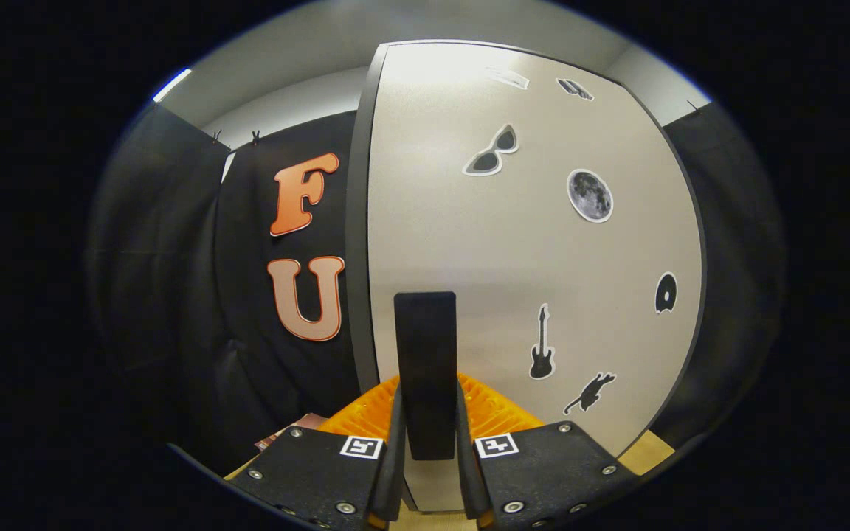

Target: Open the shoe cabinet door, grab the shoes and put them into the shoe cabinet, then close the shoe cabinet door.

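Note:
The shoe cabinet door [513, 243] stands right in front of me, a pale grey panel with a dark edge along its left side and several black stickers on it. Its black upright handle [425, 346] sits between my fingers. My gripper [427, 402] is shut on this handle, with the orange fingers [362, 413] pressing it from both sides. I cannot tell whether the door is ajar or flush with the cabinet. The inside of the cabinet is hidden behind the door.
The booth's black cloth wall [174, 295] hangs to the left of the cabinet and also to its right. A brownish object [296, 429] lies low beside my left finger. A strip of light wooden surface [646, 451] shows under the door's lower right corner.

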Motion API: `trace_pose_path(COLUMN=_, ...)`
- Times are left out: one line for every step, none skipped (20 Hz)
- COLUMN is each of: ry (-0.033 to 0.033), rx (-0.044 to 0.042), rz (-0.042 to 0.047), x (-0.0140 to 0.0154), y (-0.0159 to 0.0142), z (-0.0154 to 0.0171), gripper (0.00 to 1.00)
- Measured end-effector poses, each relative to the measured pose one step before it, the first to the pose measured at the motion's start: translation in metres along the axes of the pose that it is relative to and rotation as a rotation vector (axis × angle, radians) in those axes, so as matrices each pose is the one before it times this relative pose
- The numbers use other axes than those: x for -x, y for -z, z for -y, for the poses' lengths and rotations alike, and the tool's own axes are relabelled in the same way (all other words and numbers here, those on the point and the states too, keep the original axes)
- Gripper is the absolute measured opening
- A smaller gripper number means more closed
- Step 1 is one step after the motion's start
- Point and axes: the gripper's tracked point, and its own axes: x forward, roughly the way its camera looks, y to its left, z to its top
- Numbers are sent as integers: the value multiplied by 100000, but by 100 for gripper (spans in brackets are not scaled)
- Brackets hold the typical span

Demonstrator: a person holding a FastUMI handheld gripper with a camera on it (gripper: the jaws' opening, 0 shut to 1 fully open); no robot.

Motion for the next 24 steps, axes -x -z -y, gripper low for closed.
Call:
trace_pose_path(ry=-340, rx=533, rz=-66, x=251, y=-49, z=27, gripper=31)
trace_pose_path(ry=-435, rx=578, rz=-130, x=242, y=32, z=-32, gripper=30)
trace_pose_path(ry=-21, rx=166, rz=-123, x=329, y=-64, z=108, gripper=30)
trace_pose_path(ry=-378, rx=-412, rz=61, x=371, y=-77, z=-56, gripper=30)
trace_pose_path(ry=-247, rx=-586, rz=96, x=552, y=-149, z=-4, gripper=30)
trace_pose_path(ry=-11, rx=-451, rz=63, x=614, y=-175, z=20, gripper=30)
trace_pose_path(ry=165, rx=29, rz=228, x=403, y=-194, z=110, gripper=30)
trace_pose_path(ry=23, rx=-18, rz=-13, x=427, y=78, z=137, gripper=30)
trace_pose_path(ry=315, rx=-291, rz=160, x=620, y=-29, z=316, gripper=30)
trace_pose_path(ry=-95, rx=-332, rz=-59, x=918, y=91, z=253, gripper=30)
trace_pose_path(ry=329, rx=-235, rz=9, x=681, y=-17, z=335, gripper=30)
trace_pose_path(ry=180, rx=-112, rz=49, x=634, y=25, z=281, gripper=30)
trace_pose_path(ry=260, rx=-3, rz=-350, x=617, y=31, z=262, gripper=30)
trace_pose_path(ry=412, rx=-354, rz=58, x=608, y=-124, z=354, gripper=30)
trace_pose_path(ry=-99, rx=-569, rz=66, x=477, y=-51, z=232, gripper=30)
trace_pose_path(ry=130, rx=-352, rz=92, x=409, y=-6, z=218, gripper=27)
trace_pose_path(ry=583, rx=-318, rz=115, x=318, y=-51, z=261, gripper=27)
trace_pose_path(ry=356, rx=215, rz=-79, x=452, y=3, z=220, gripper=27)
trace_pose_path(ry=566, rx=24, rz=22, x=425, y=-16, z=227, gripper=27)
trace_pose_path(ry=610, rx=-274, rz=-91, x=392, y=60, z=487, gripper=27)
trace_pose_path(ry=349, rx=-889, rz=268, x=457, y=-36, z=383, gripper=27)
trace_pose_path(ry=445, rx=-921, rz=78, x=276, y=-8, z=321, gripper=27)
trace_pose_path(ry=648, rx=-479, rz=64, x=364, y=-28, z=347, gripper=27)
trace_pose_path(ry=717, rx=14, rz=72, x=321, y=100, z=432, gripper=26)
